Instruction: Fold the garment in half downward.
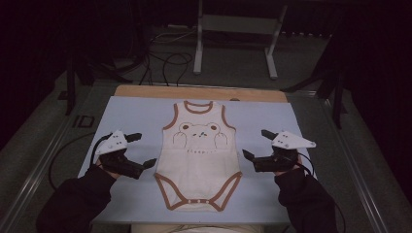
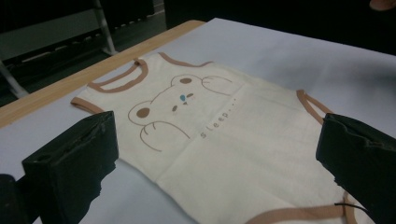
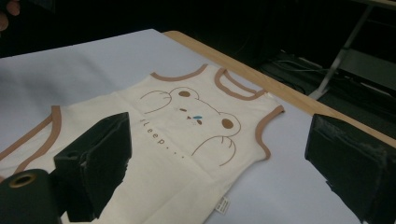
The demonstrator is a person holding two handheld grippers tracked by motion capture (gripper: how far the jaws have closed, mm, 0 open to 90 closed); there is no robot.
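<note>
A cream baby bodysuit (image 1: 199, 155) with brown trim and a bear print lies flat in the middle of the light blue mat (image 1: 136, 114), neck toward the far edge. My left gripper (image 1: 142, 150) hovers just left of its waist, open, with nothing between its jaws. My right gripper (image 1: 257, 144) hovers just right of its waist, also open and empty. In the left gripper view the bodysuit (image 2: 210, 130) spreads between the two black jaws. The bodysuit (image 3: 187, 130) again lies between the jaws in the right gripper view, a small side label (image 3: 222, 204) near its hem.
The mat covers a wooden table whose far edge (image 1: 199, 92) shows bare. Beyond it, on the dark floor, stand white frame legs (image 1: 198, 43) and loose cables (image 1: 167, 63). Bare mat lies on both sides of the bodysuit.
</note>
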